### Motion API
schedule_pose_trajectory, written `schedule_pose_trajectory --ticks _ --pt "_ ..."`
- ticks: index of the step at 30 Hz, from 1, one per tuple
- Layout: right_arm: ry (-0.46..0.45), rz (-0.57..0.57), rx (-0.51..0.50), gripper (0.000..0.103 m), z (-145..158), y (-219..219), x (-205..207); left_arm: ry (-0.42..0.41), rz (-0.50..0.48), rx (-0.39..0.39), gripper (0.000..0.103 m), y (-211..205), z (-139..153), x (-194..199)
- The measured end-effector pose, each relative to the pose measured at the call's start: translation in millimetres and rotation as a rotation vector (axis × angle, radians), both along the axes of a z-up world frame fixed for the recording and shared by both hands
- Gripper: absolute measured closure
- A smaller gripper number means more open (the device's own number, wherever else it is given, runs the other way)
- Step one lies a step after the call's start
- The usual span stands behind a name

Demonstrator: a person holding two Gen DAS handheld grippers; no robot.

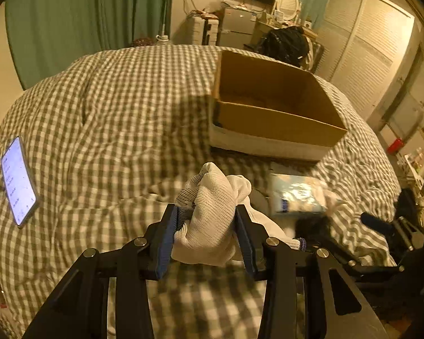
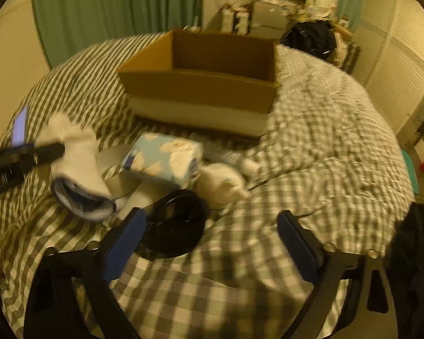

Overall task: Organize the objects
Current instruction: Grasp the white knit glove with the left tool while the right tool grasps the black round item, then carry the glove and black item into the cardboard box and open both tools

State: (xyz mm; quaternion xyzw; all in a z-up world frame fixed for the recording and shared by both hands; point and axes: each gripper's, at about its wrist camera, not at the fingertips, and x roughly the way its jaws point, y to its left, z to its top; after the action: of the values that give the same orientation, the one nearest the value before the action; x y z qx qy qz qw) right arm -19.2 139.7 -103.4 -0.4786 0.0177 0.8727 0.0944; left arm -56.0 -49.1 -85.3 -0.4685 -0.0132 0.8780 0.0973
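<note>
Left hand-held gripper: clenched on a bunched white sock, near edge of the bed.
Right hand-held gripper: released, jaws wide over a black coil (blurred).
Cardboard box: open, far side.
Tissue pack: between box and coil.

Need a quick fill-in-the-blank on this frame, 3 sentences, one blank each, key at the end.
1. The left gripper is shut on a white ____.
2. The cardboard box sits on a bed with a ____-patterned cover.
3. The right gripper is open above a coiled black ____.

Missing words: sock; checked; belt
</note>
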Motion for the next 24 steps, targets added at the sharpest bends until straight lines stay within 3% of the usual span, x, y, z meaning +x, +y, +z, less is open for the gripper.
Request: schedule_pose_trajectory --ticks 2,7,10,18,24 --pt "-0.033 0.032 -0.01 0.03 -8.9 -6.3 -8.6 -0.013 0.003 0.0 0.061 -3.5 -3.3 -3.4" --pt "-0.075 0.103 -0.033 0.072 -19.8 -18.8 -17.8 -0.036 0.003 0.001 0.061 -7.5 -7.7 -8.5" --pt "-0.077 0.132 -0.038 0.084 -21.4 -25.3 -17.4 -0.028 -0.003 -0.006 0.061 -4.6 -6.1 -6.8" --pt "-0.007 0.134 -0.036 0.094 4.0 -30.7 -3.1 0.012 0.005 0.002 0.062 -4.8 13.9 3.2" --pt "0.065 0.141 0.0 0.094 38.7 -39.3 12.6 0.077 0.011 0.017 0.062 -9.6 42.5 13.3"
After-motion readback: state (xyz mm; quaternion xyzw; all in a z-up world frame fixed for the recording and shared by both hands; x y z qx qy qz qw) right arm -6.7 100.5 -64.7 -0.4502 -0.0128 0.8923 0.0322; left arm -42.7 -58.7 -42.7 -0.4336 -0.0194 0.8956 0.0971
